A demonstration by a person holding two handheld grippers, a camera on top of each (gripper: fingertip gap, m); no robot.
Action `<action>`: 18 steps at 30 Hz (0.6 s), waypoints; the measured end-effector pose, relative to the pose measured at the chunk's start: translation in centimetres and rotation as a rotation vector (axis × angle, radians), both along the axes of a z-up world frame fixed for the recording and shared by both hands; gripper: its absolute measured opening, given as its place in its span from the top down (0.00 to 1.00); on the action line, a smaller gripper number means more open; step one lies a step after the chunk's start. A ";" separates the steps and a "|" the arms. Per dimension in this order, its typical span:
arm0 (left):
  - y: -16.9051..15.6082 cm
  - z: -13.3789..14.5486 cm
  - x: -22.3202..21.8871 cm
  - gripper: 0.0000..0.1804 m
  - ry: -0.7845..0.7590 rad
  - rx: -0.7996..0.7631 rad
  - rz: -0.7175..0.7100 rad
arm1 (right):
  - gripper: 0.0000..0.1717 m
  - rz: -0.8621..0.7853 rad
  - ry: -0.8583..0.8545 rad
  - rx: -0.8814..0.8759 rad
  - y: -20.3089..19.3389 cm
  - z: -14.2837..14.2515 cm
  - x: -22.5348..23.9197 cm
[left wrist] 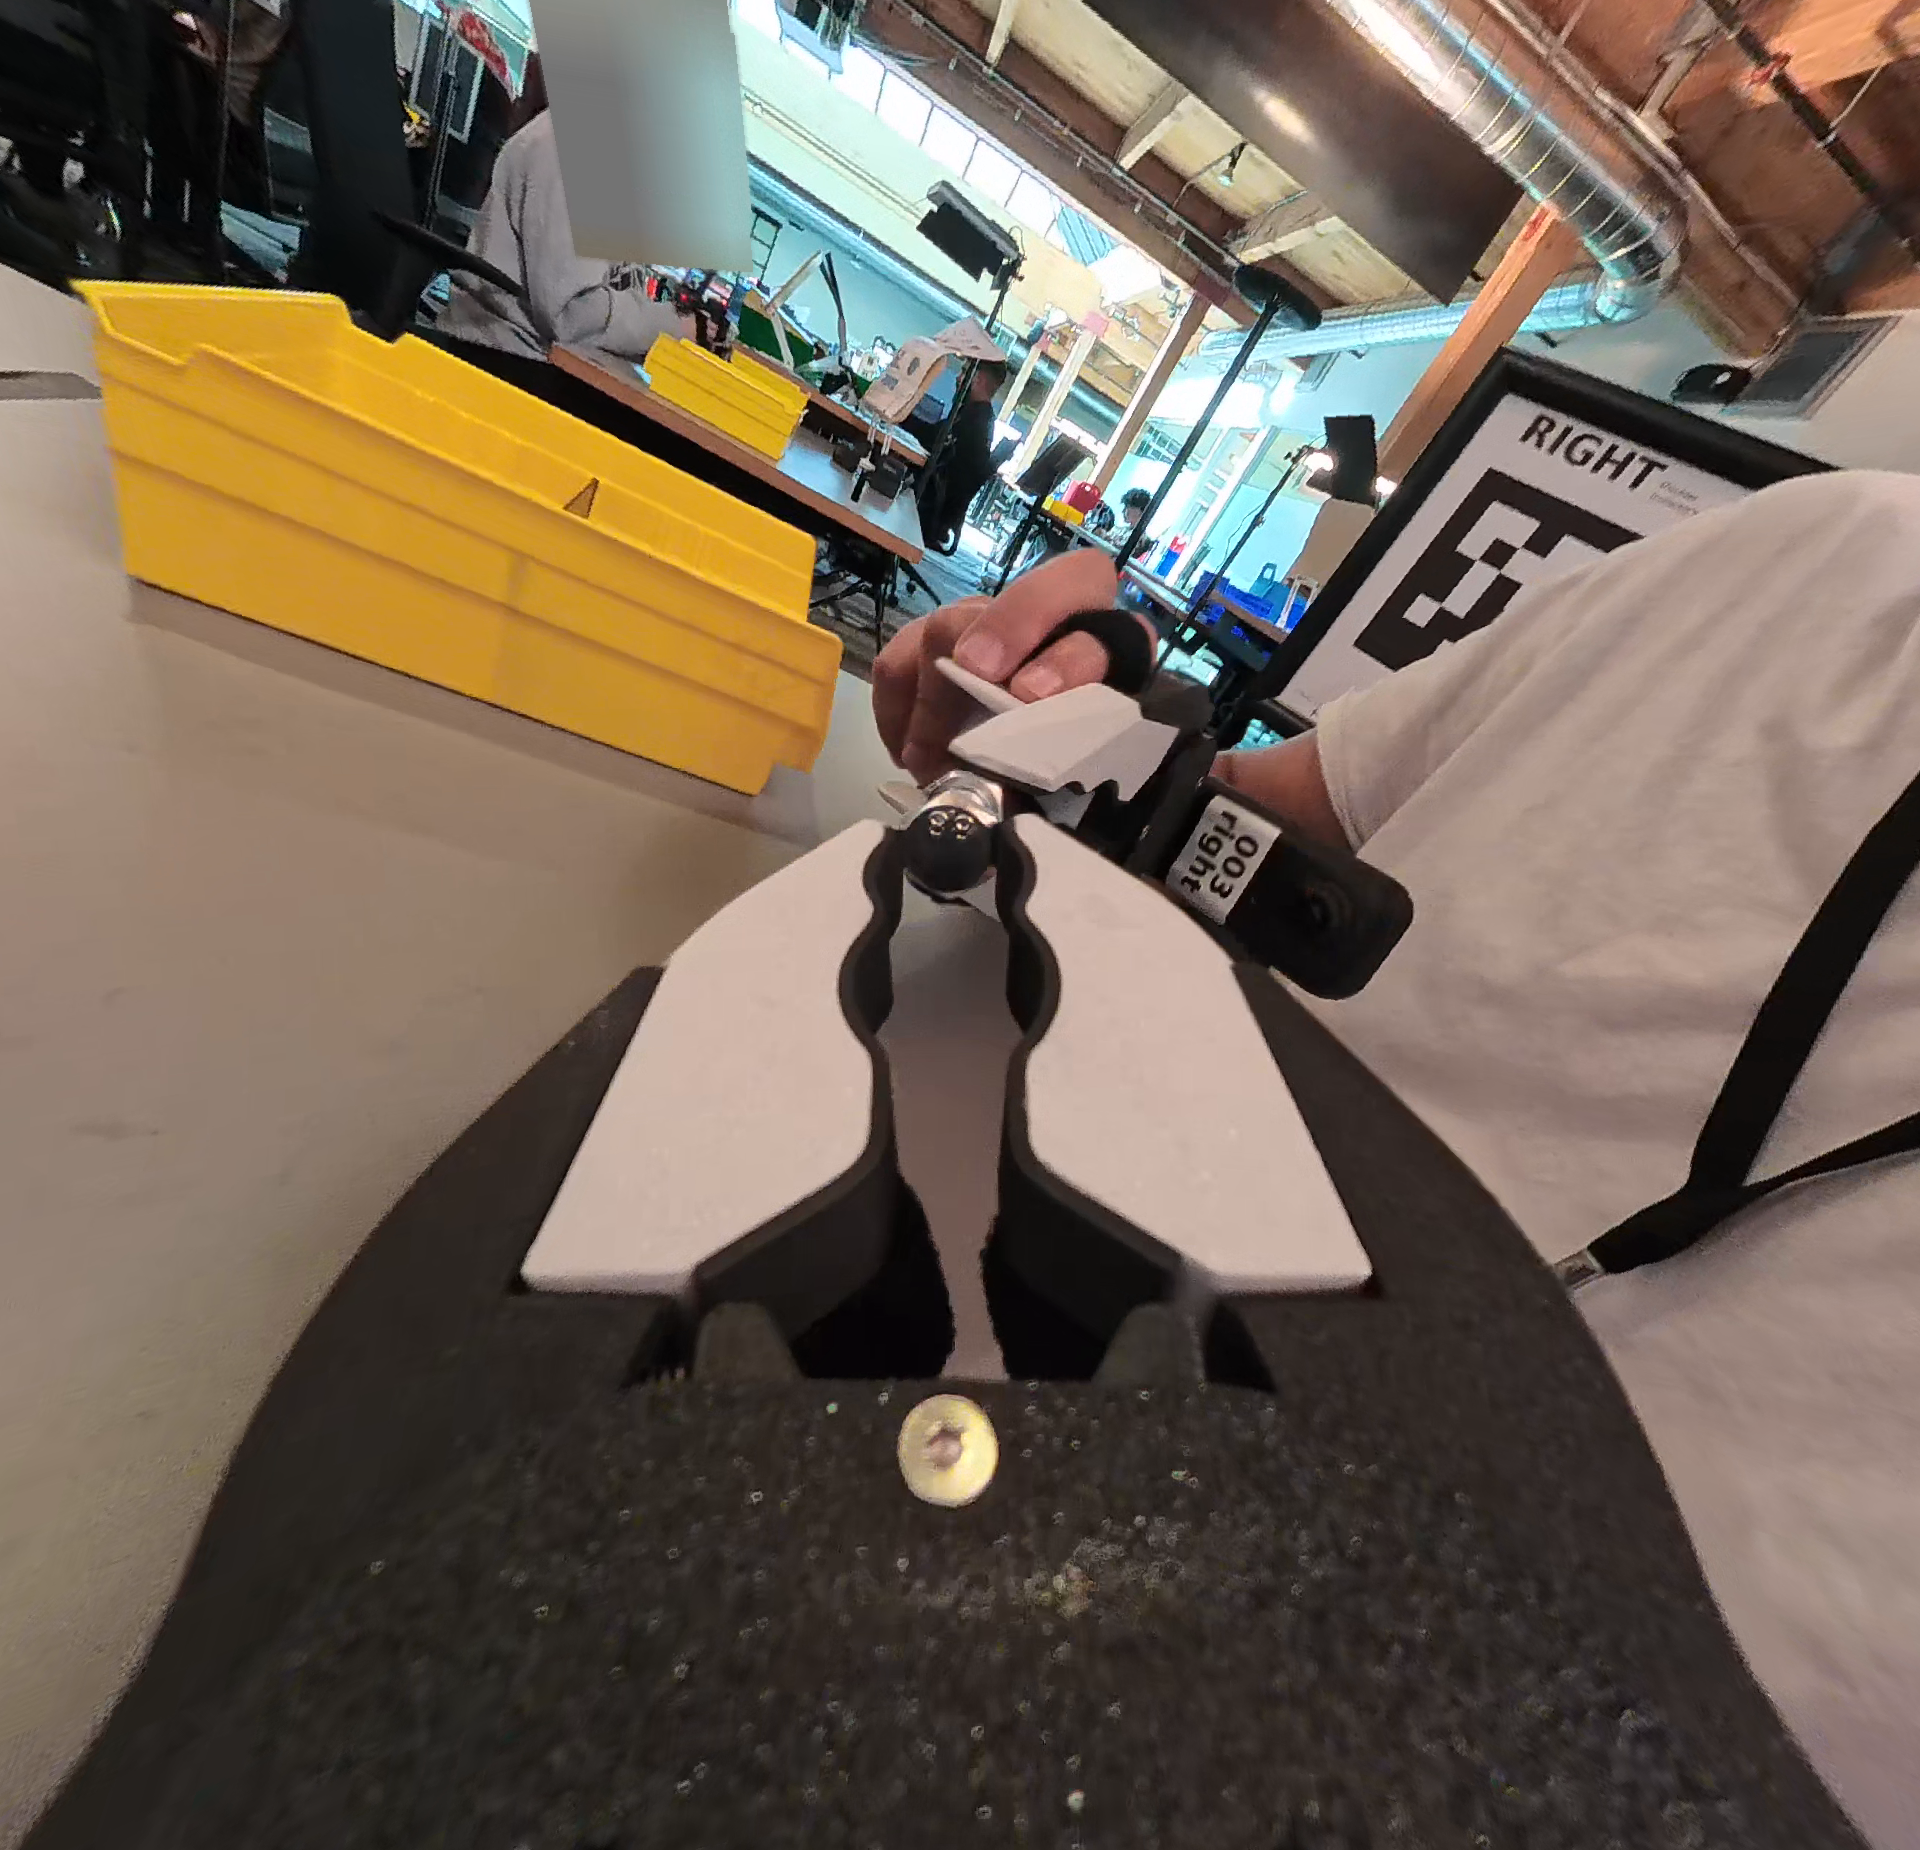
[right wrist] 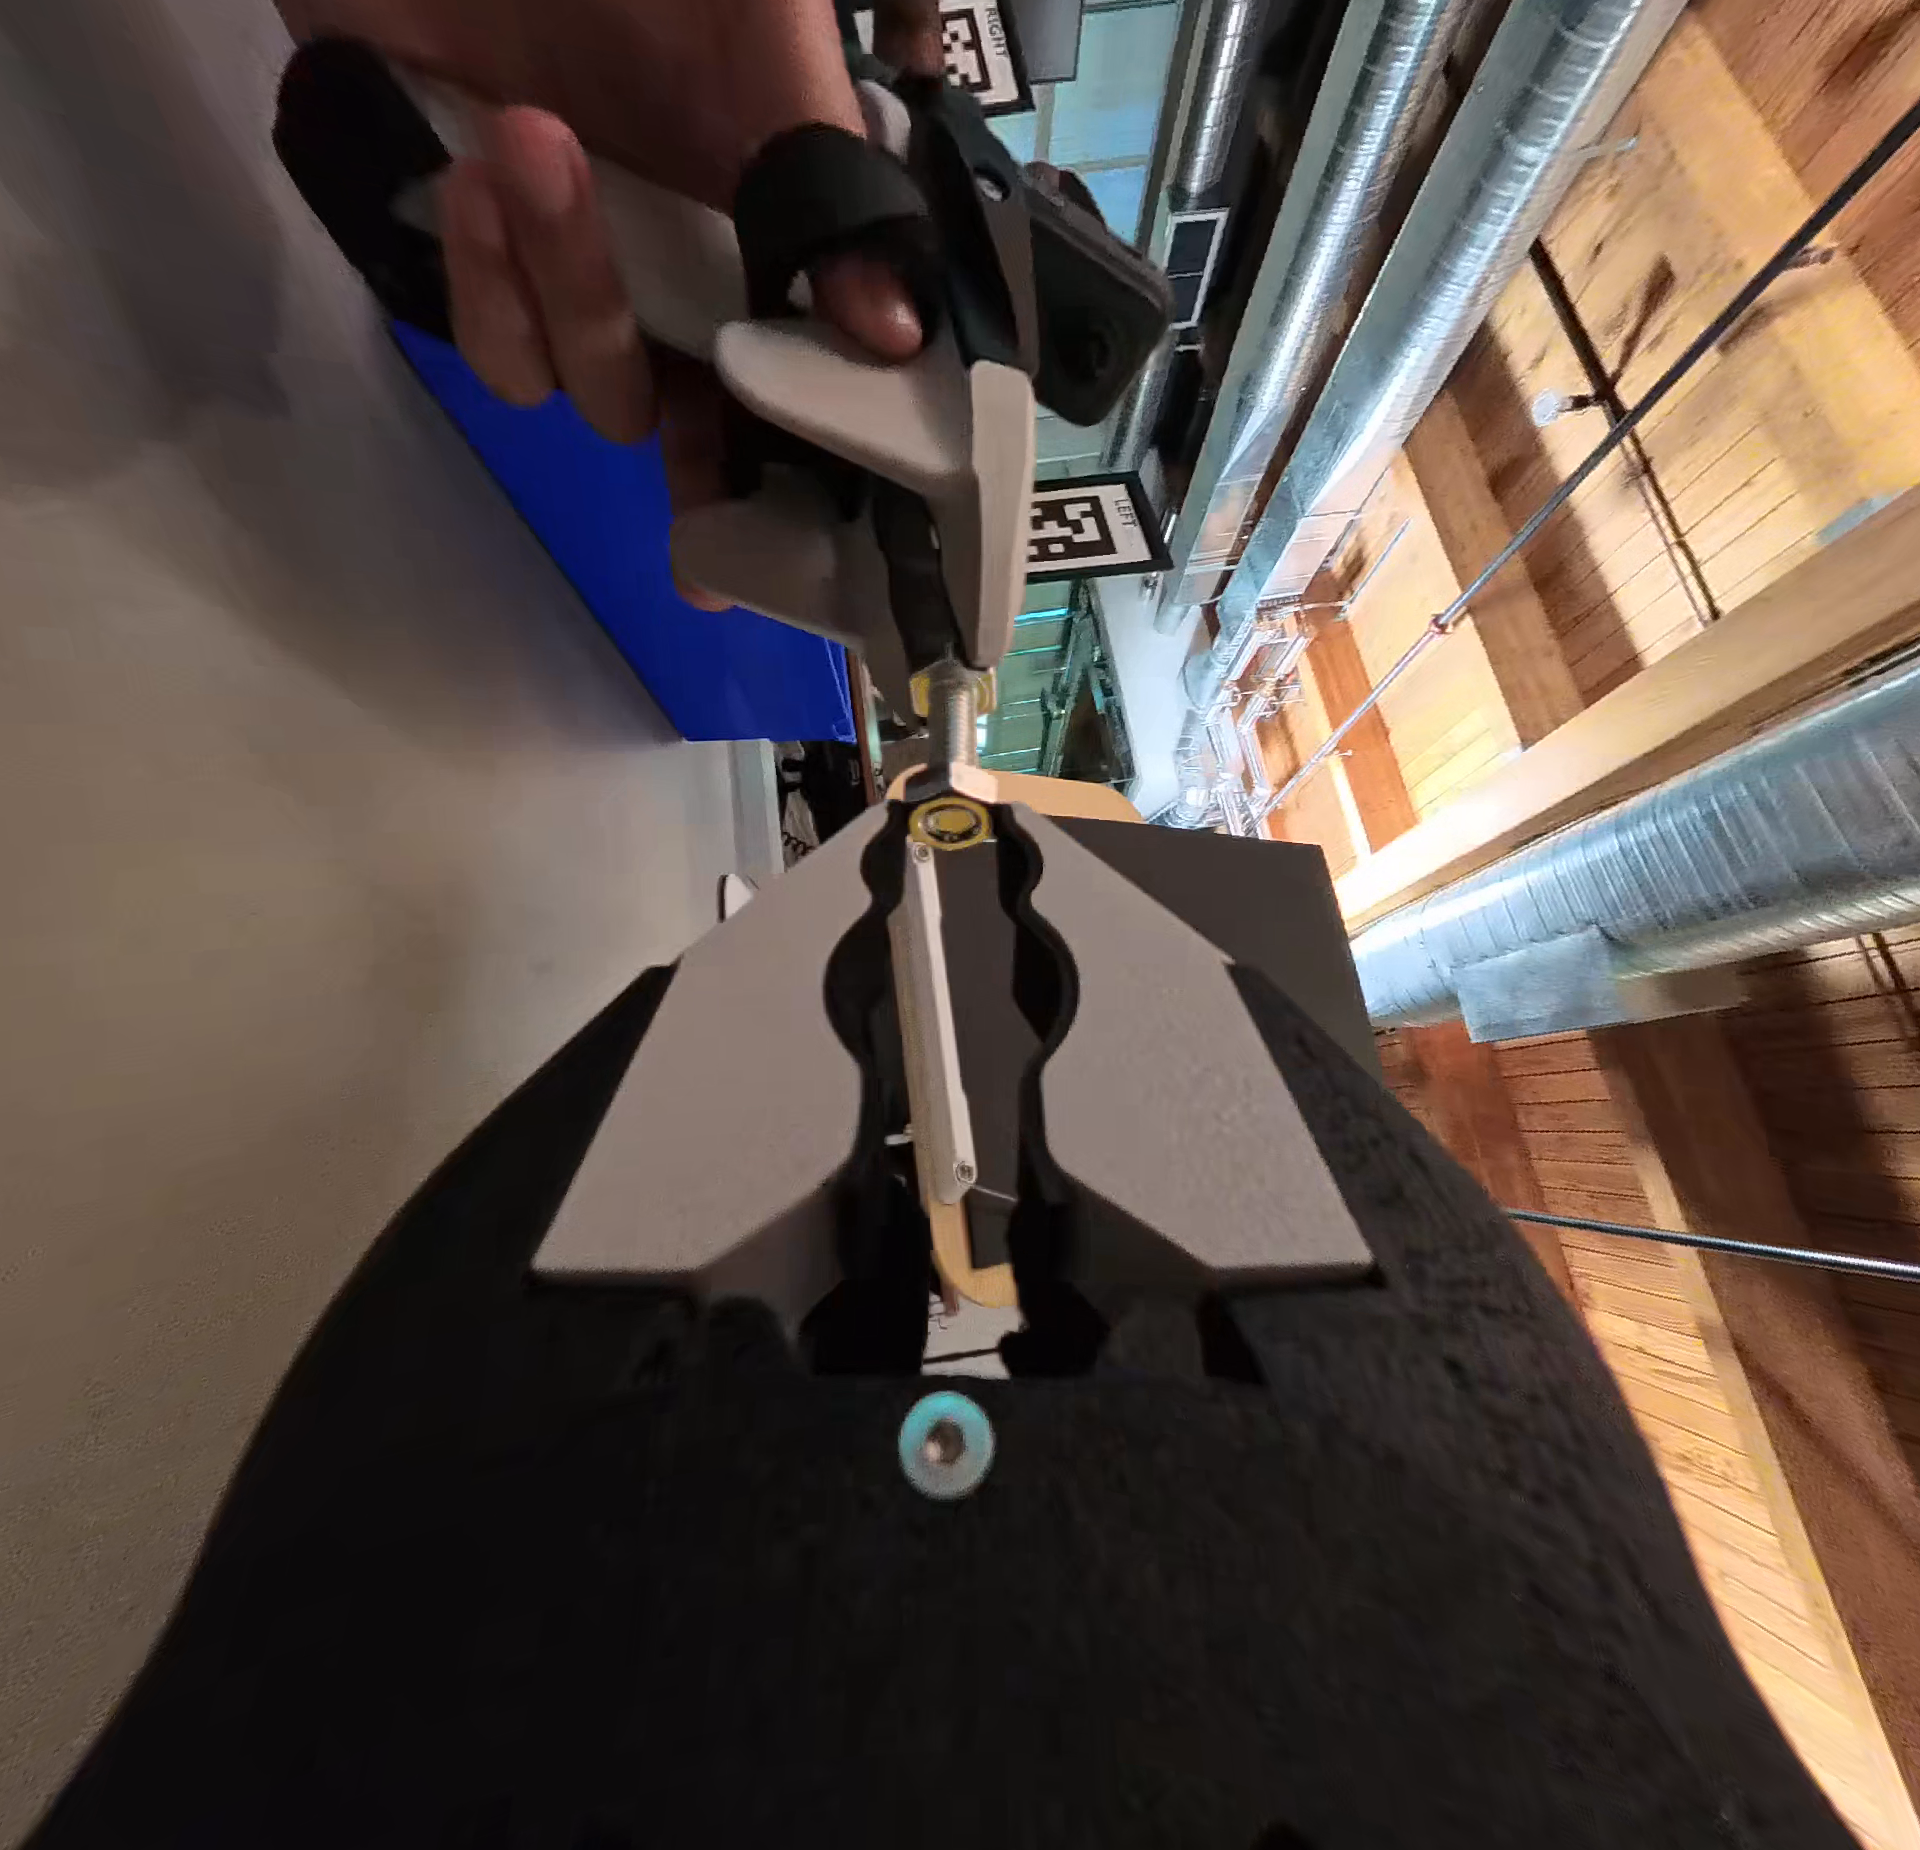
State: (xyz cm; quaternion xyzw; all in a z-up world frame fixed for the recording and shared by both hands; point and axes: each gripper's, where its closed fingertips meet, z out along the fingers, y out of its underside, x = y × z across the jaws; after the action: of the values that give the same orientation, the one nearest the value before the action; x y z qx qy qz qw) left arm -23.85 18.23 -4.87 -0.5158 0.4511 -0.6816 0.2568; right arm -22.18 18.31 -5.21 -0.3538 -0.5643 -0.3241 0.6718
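Here, both grippers pinch one threaded bolt [right wrist: 954, 725] end to end: the left gripper [left wrist: 948, 850] on its dark head [left wrist: 940, 865] and the right gripper [right wrist: 948, 826] on a yellow-rimmed nut [right wrist: 948, 821] — the yellow bin [left wrist: 416, 512] lies beyond the bolt.

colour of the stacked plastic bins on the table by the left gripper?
Yellow: the stacked plastic bins on the pale table, clearest in the left wrist view.
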 end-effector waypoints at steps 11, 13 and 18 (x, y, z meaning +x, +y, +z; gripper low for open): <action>3.9 0.8 -1.0 0.91 -0.042 0.098 0.270 | 0.66 0.170 0.859 -0.818 3.0 -0.1 1.6; 4.5 0.7 -1.2 0.91 -0.037 0.156 0.317 | 0.66 0.267 1.046 -1.115 3.1 -0.9 1.1; 3.3 0.5 -0.6 0.91 -0.023 0.199 0.272 | 0.70 0.607 1.431 -1.829 2.0 -1.3 -0.2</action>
State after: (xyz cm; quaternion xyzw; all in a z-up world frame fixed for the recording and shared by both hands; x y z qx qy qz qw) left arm -24.44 21.53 -4.34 -0.5363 0.4395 -0.5981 0.4018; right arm -22.41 20.29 -6.56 -0.6524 -0.1445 0.6384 0.3819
